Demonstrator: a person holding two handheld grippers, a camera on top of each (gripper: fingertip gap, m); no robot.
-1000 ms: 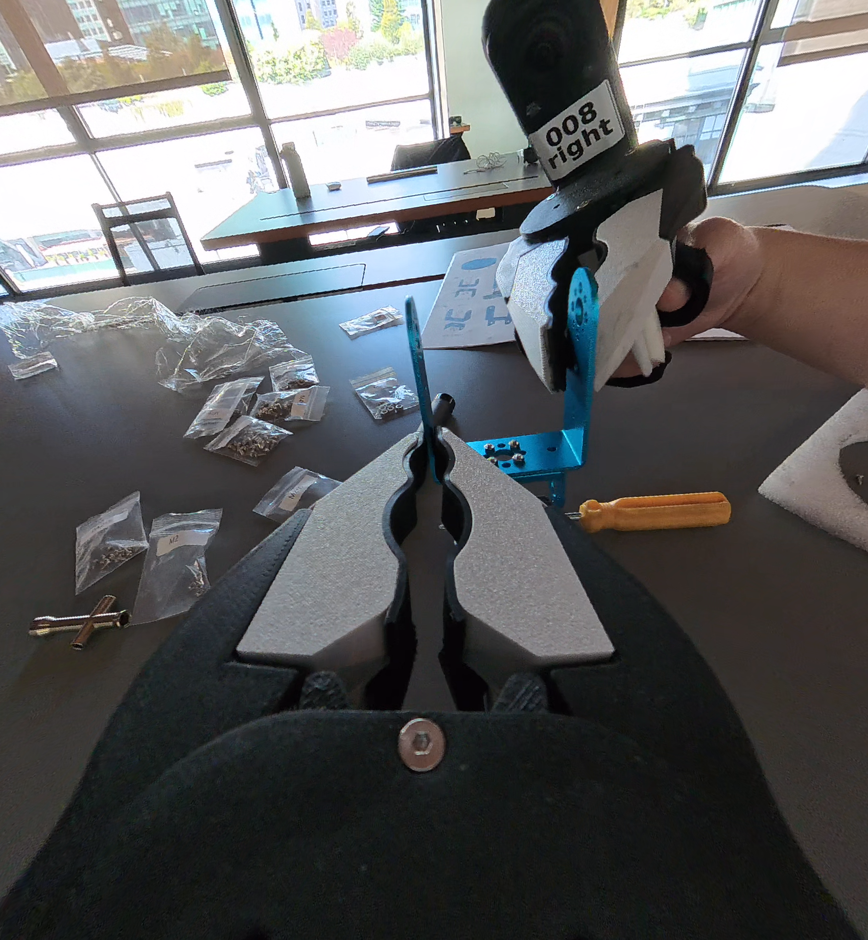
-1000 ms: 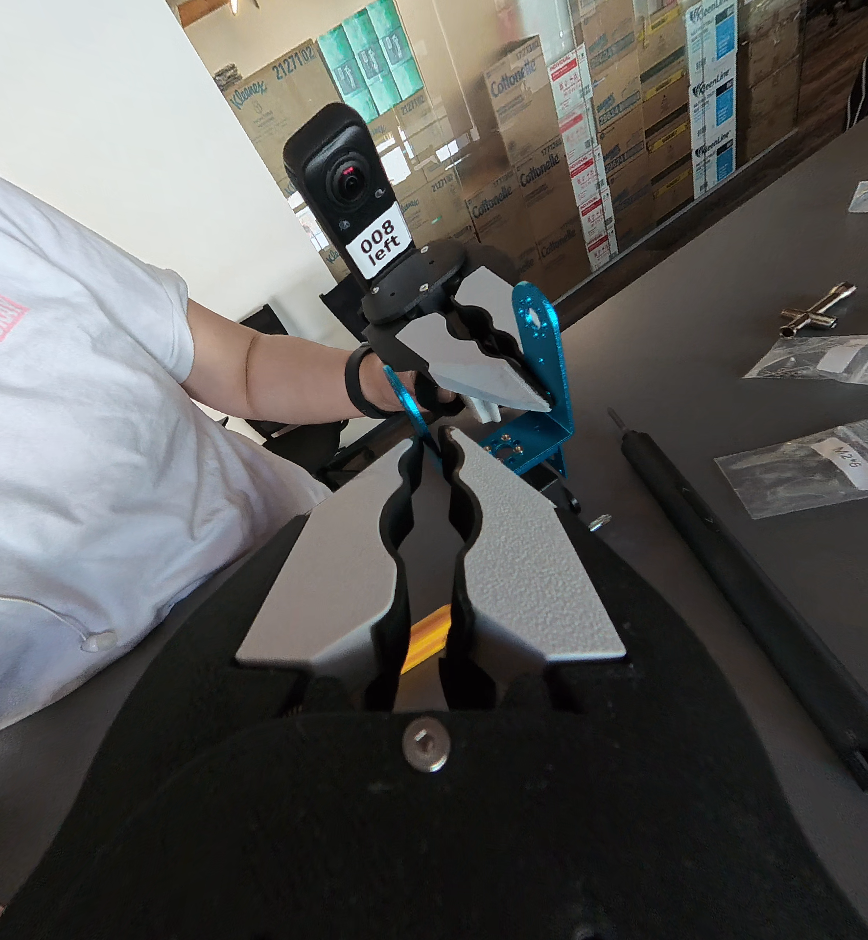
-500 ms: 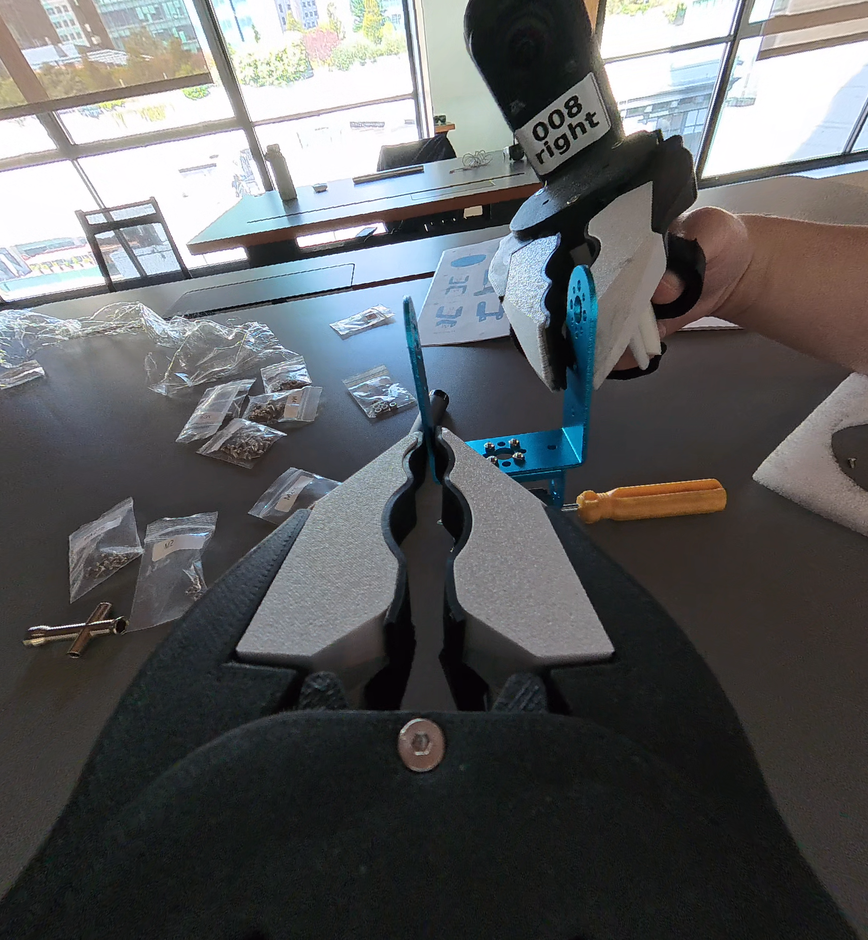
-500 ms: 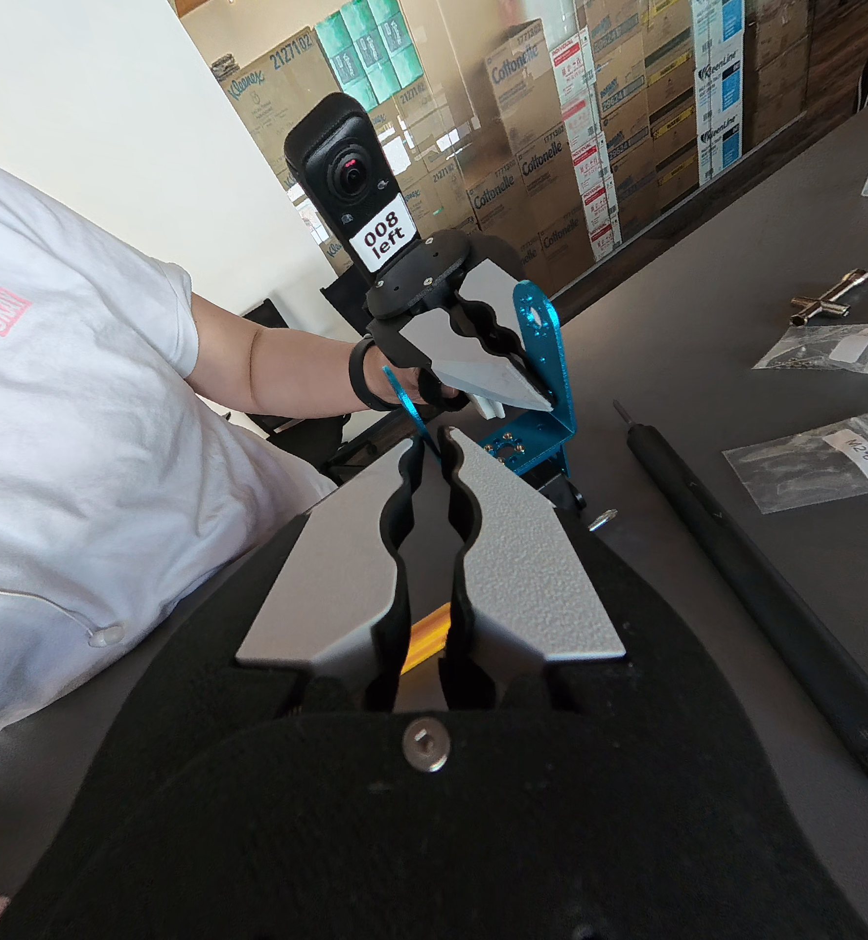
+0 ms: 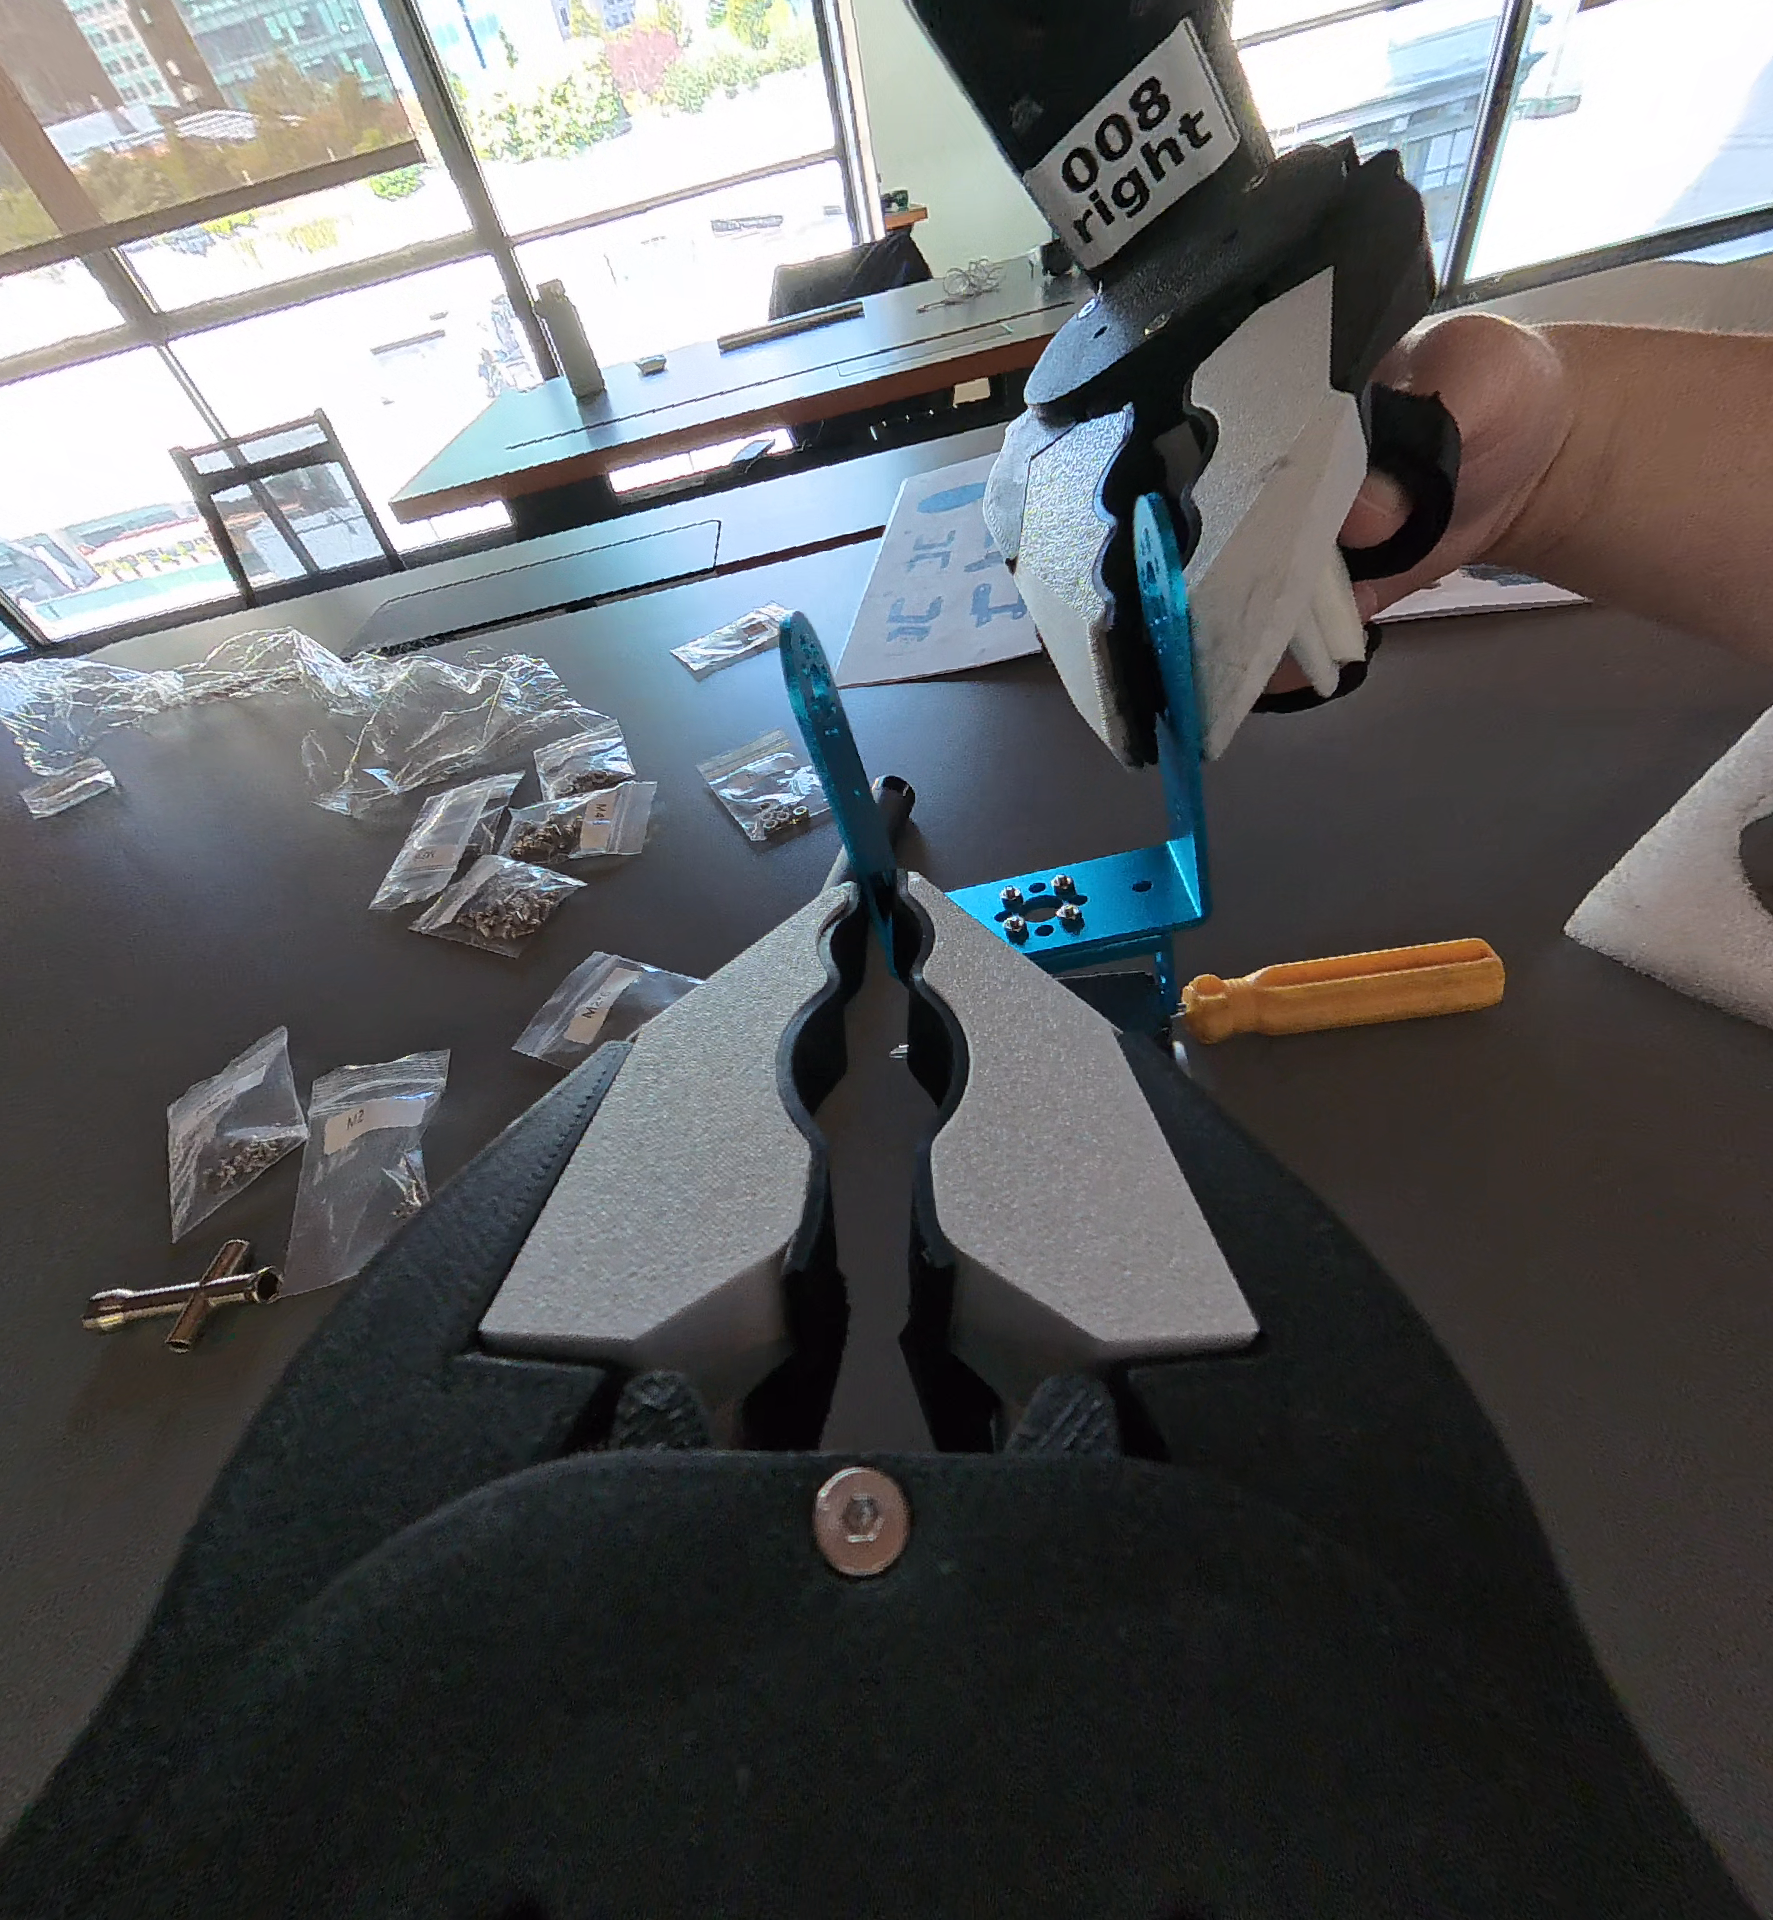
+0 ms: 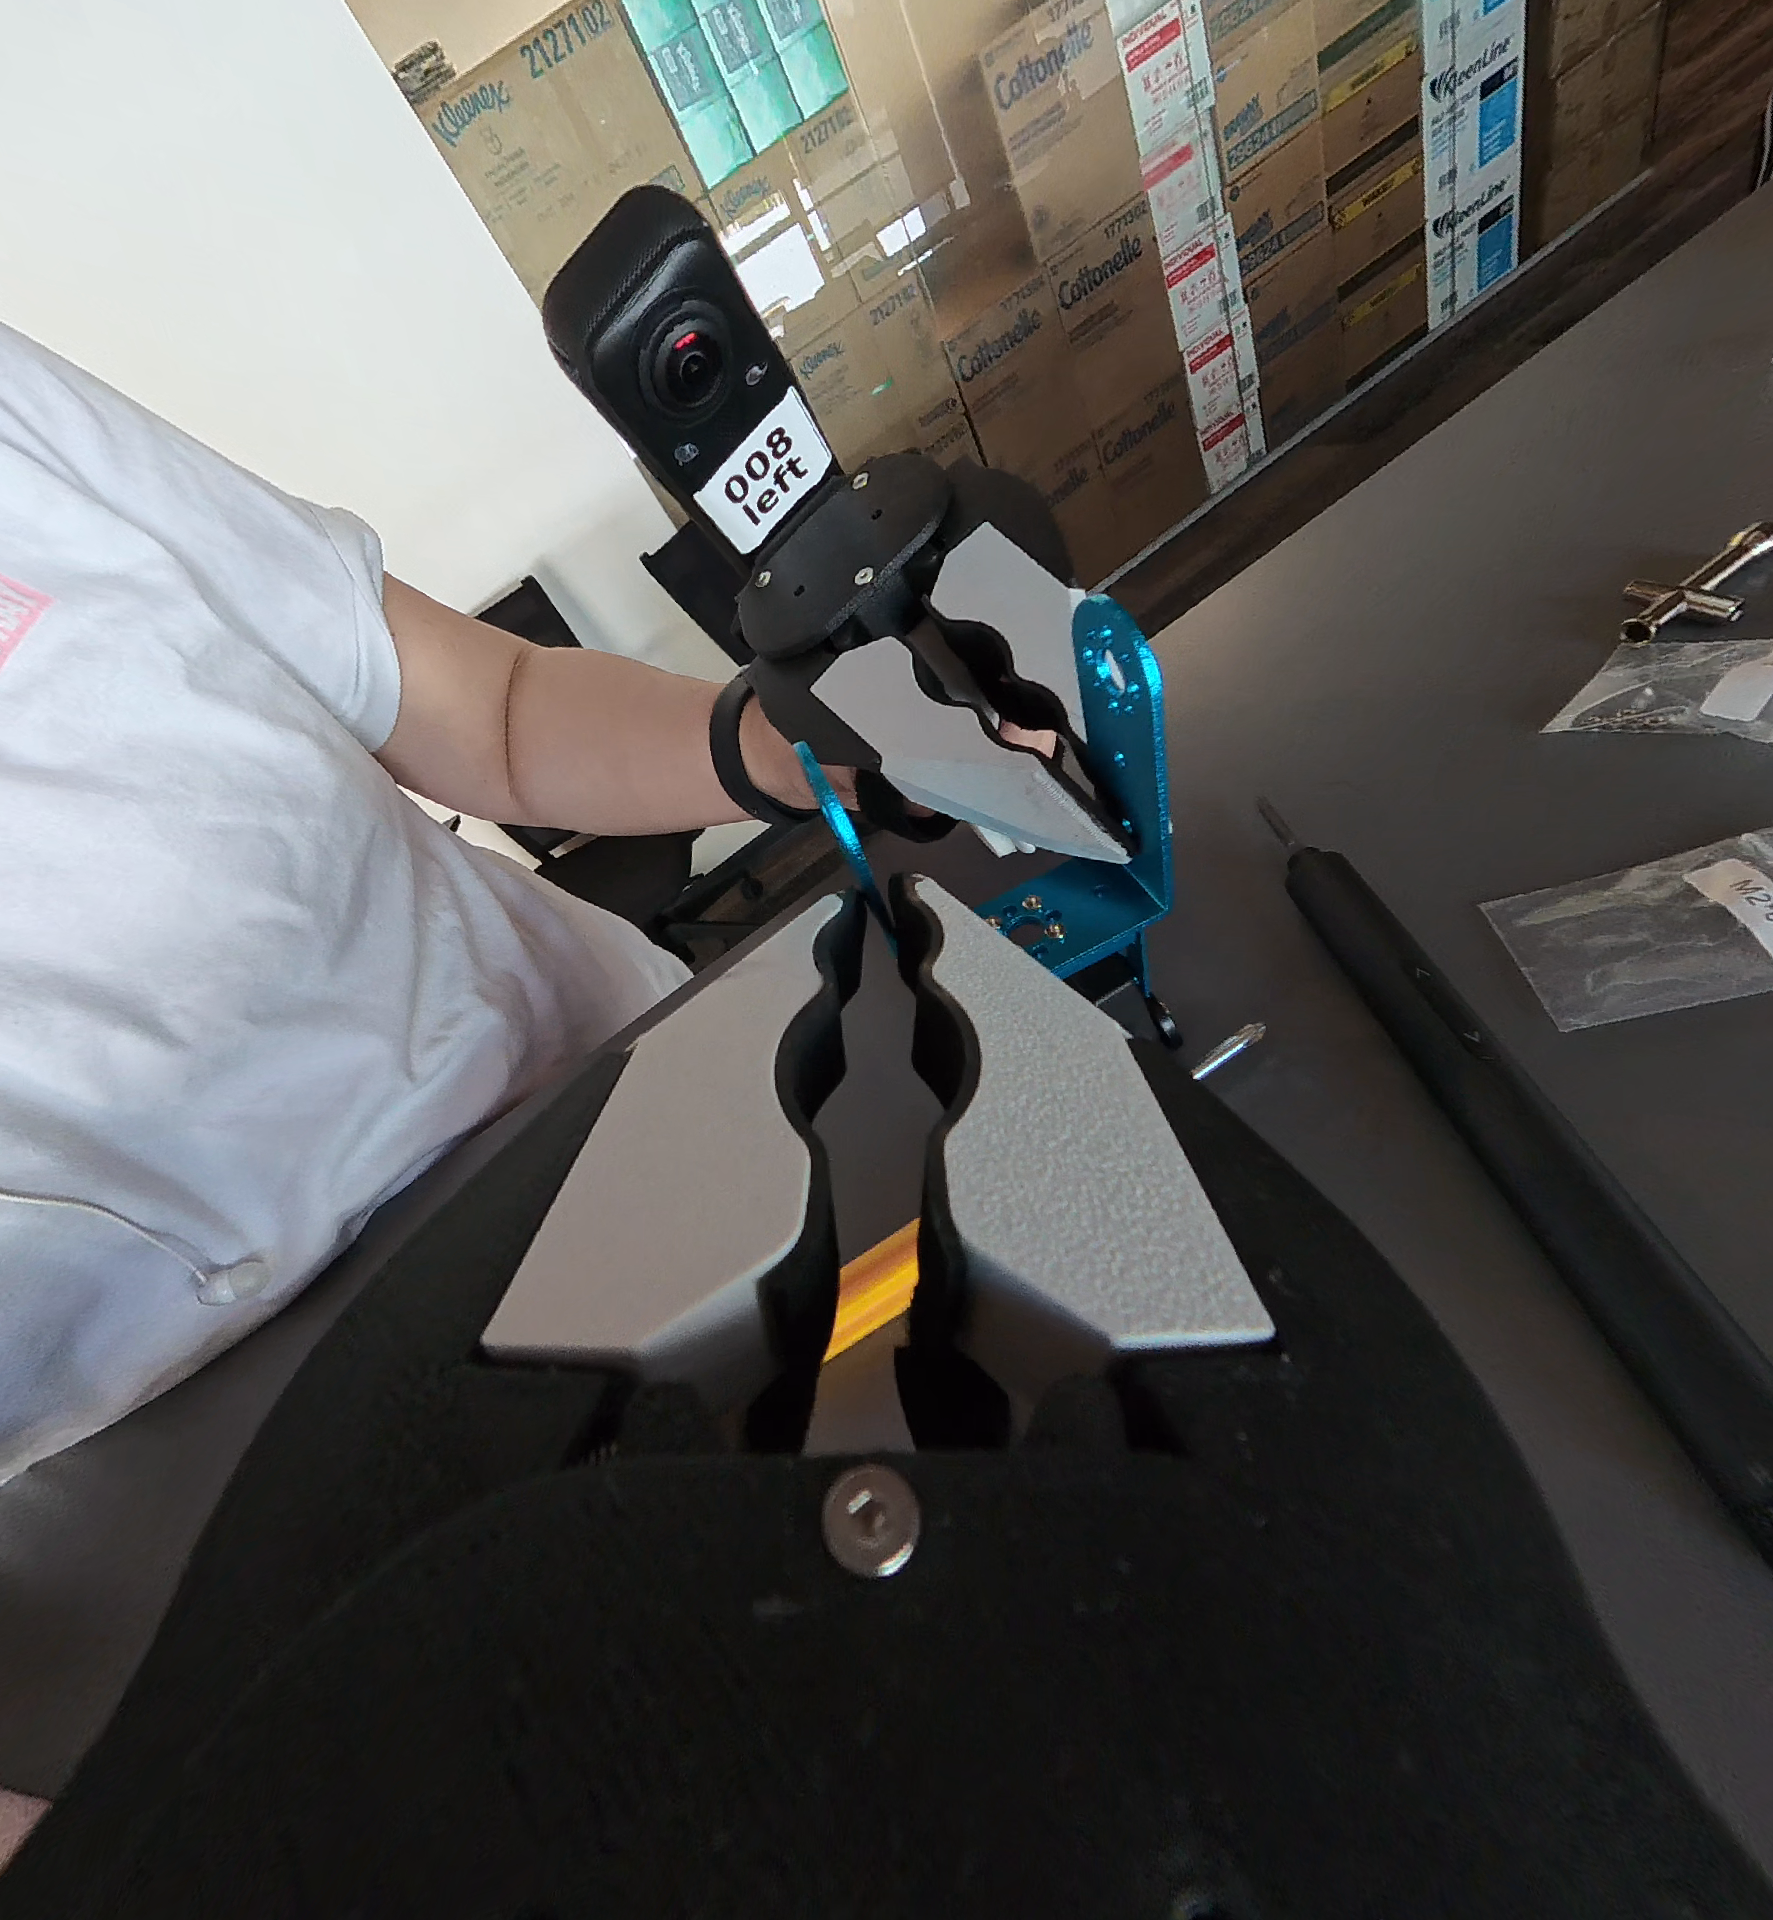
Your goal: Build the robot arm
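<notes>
Bracket (image 5: 1079, 914) raised slightly (both grippers clamped), screwdriver (image 5: 1344, 987) beside.

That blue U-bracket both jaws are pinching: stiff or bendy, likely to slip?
The blue U-bracket looks like thin anodised metal, so probably rigid and light. Its smooth flat arms may pivot or slide in the left gripper and right gripper. The upright arms could tip it if pushed.

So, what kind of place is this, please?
Probably an office or meeting room that also serves as storage: a long dark wooden desk before tall glass windows, and stacked brown cardboard cartons behind a glass wall. The dark grey worktable holds small clear plastic bags of screws.
</notes>
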